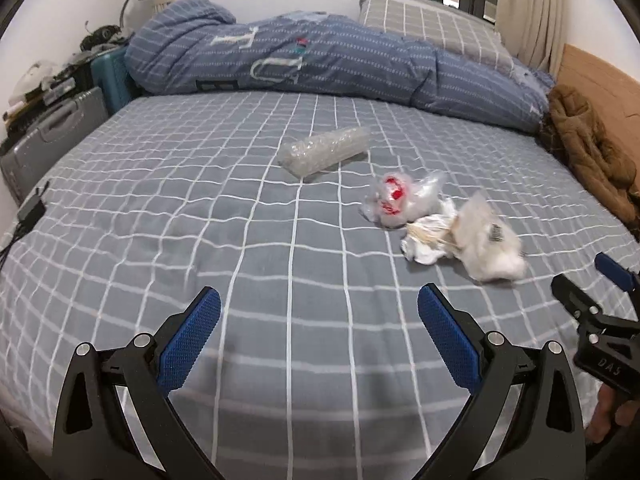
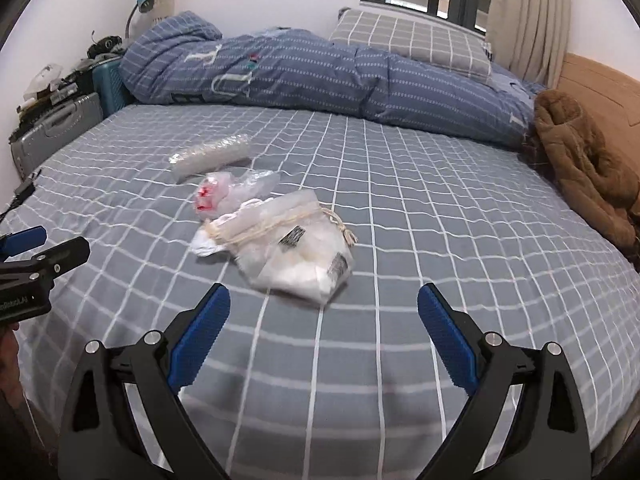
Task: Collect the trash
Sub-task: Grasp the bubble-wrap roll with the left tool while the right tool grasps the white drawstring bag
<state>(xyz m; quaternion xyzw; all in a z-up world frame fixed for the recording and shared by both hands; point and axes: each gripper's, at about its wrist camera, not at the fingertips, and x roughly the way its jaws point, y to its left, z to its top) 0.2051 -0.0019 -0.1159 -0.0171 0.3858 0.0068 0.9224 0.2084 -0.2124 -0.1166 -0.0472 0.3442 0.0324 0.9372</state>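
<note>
Trash lies on the grey checked bed sheet [image 1: 280, 264]. A roll of bubble wrap [image 1: 324, 150] lies furthest out; it also shows in the right wrist view [image 2: 210, 156]. A clear wrapper with red print [image 1: 396, 196] lies beside it, and shows again in the right wrist view [image 2: 224, 192]. A white plastic bag with string and barcode labels [image 2: 292, 248] lies nearest; it also shows in the left wrist view [image 1: 476, 240]. My left gripper [image 1: 320, 340] is open and empty over bare sheet, left of the trash. My right gripper [image 2: 324, 340] is open and empty, just short of the white bag.
A rolled blue duvet [image 1: 320, 64] and a checked pillow [image 2: 412, 40] lie along the far side of the bed. A brown jacket [image 2: 584, 168] lies by the wooden headboard at right. Suitcases [image 1: 52, 136] and clutter stand beyond the left edge. A black charger [image 1: 32, 210] lies at the left edge.
</note>
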